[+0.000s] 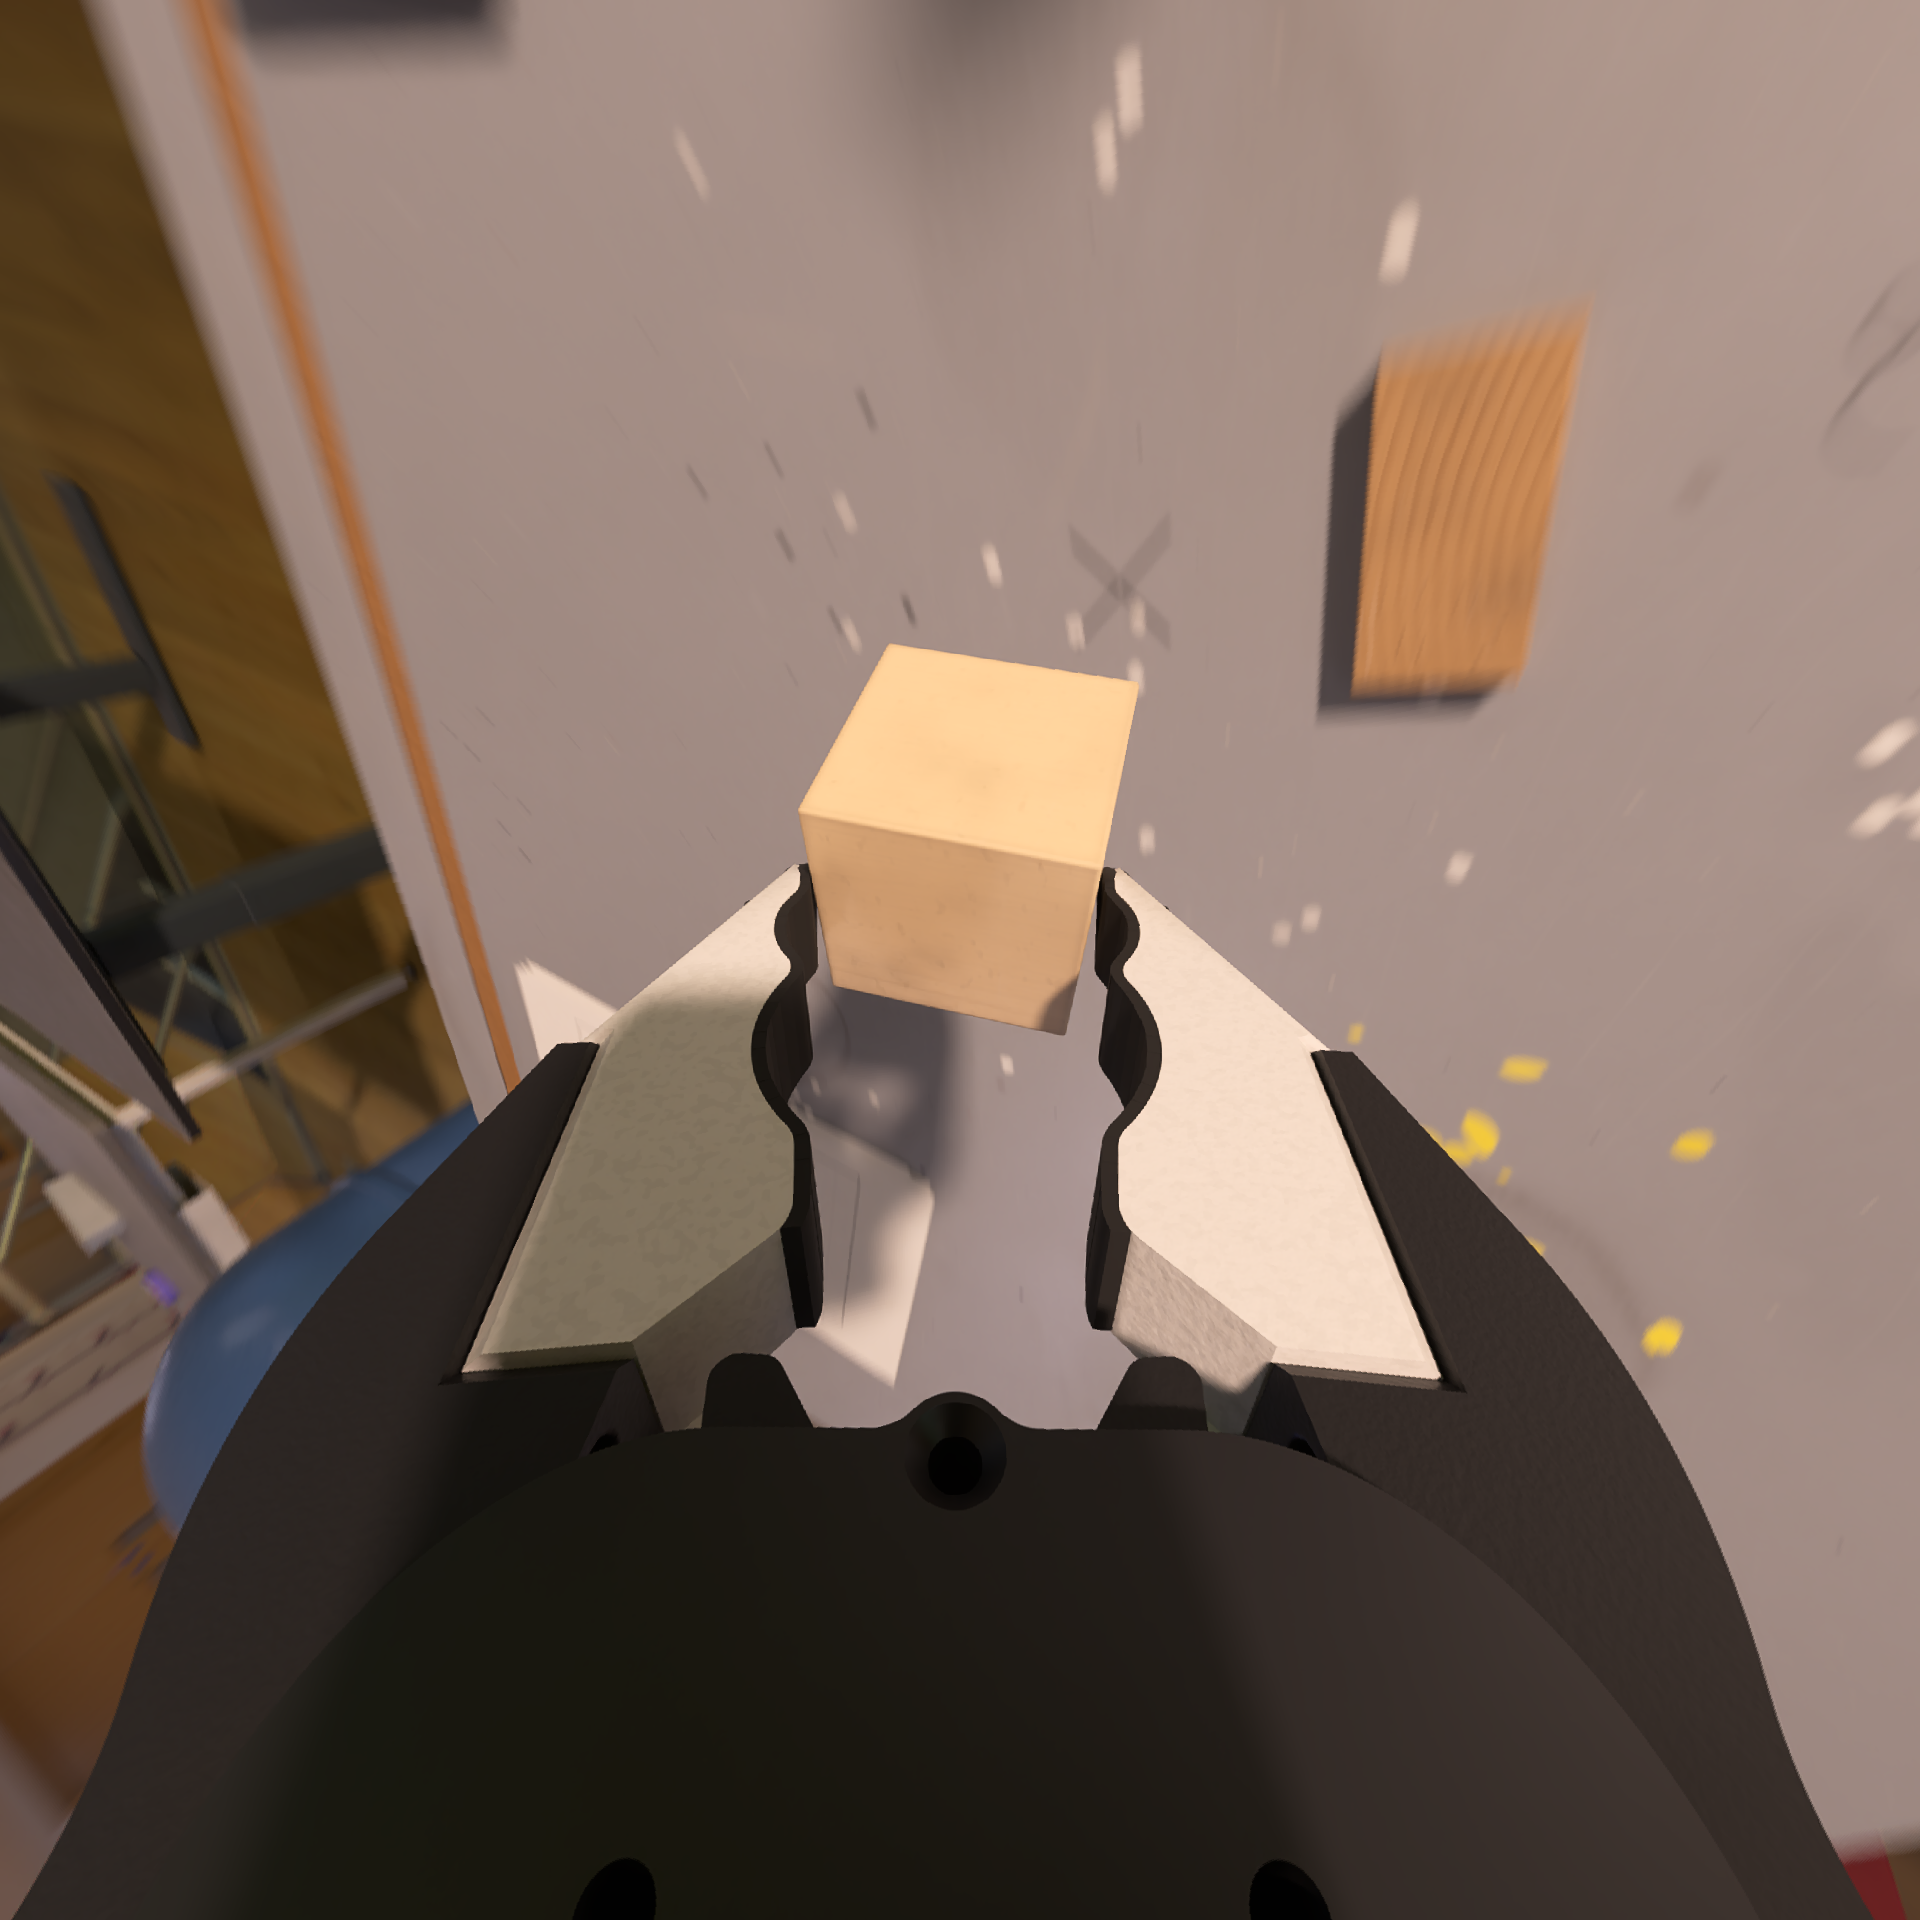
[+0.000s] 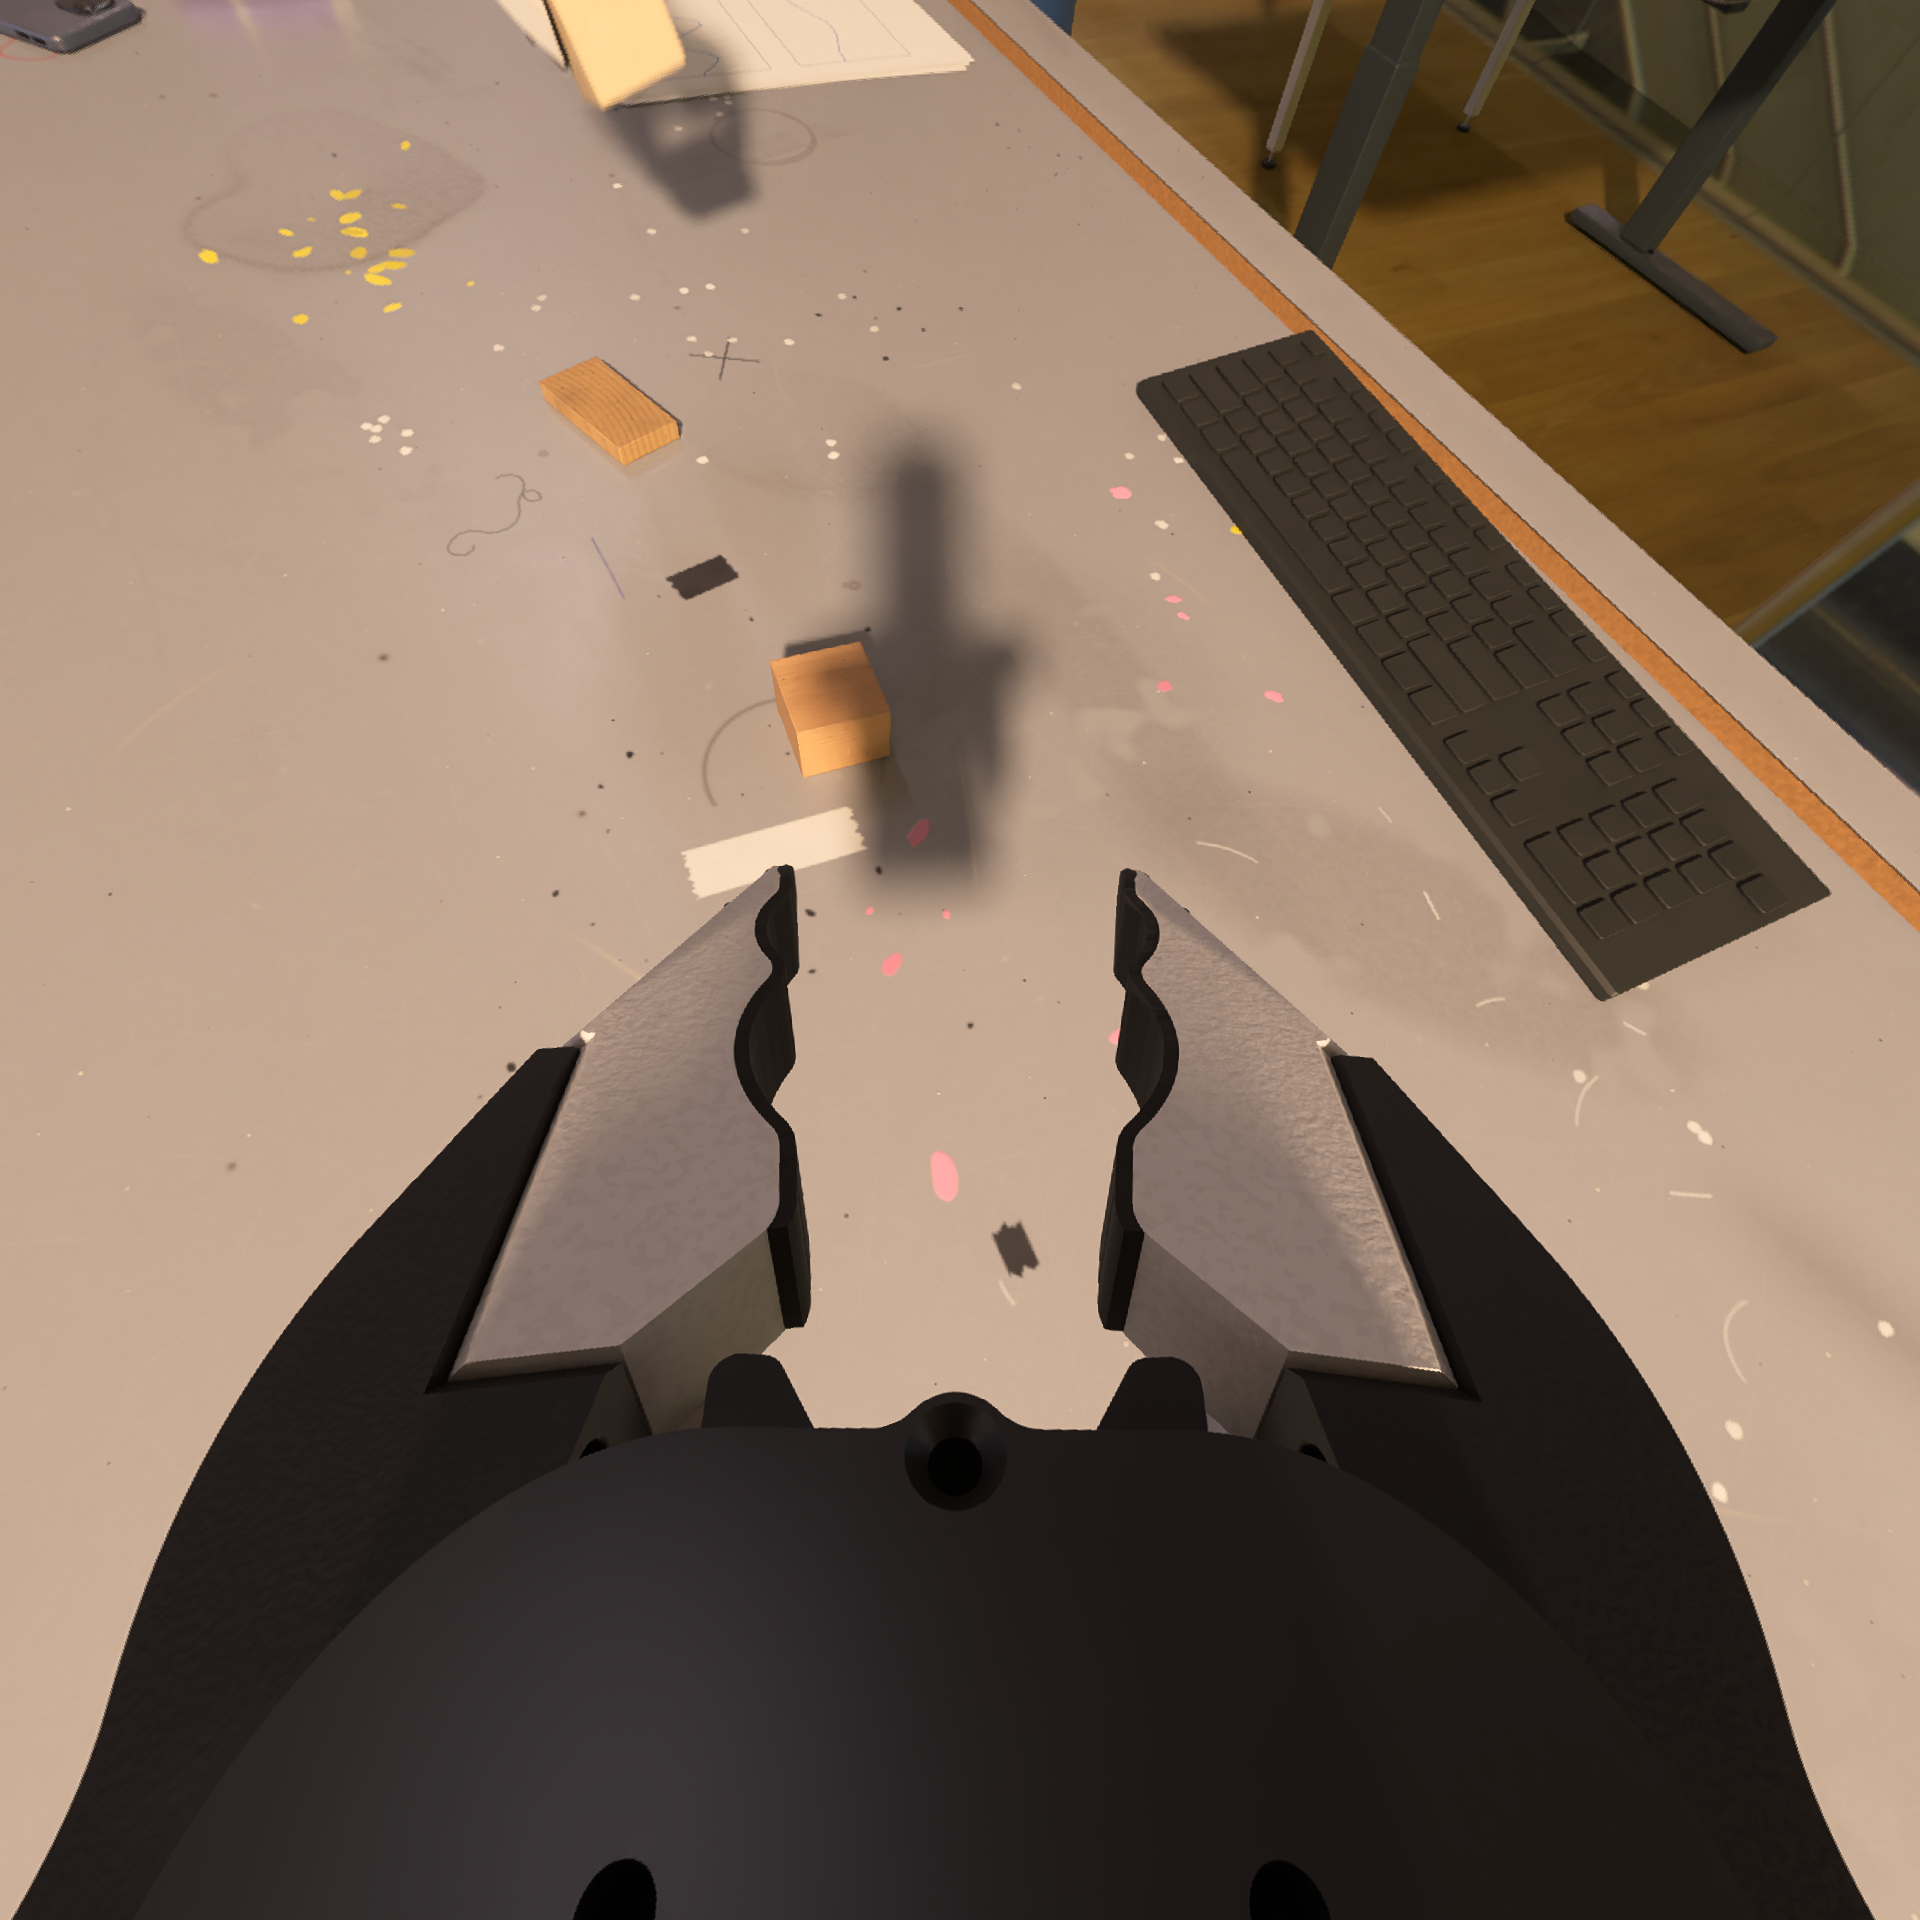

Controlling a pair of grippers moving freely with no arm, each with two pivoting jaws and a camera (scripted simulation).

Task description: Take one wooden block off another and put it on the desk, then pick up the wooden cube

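The pale wooden cube (image 1: 966, 831) hung clear above the grey desk (image 1: 623, 416), pinched at its lower sides. A flat grained wooden block (image 2: 611, 409) lay on the desk; a thicker wooden block (image 2: 831, 709) rested well apart from it.

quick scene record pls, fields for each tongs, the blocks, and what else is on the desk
left tongs: shut on pale wooden cube, held above the desk
right tongs: open, empty, above the desk
flat wooden block: lying on the desk, nothing on it
small wooden block: on the desk ahead of the right tongs, apart from the flat one
keyboard: black, along the desk's edge
other: papers at the far end
task stage: blocks unstacked, cube lifted
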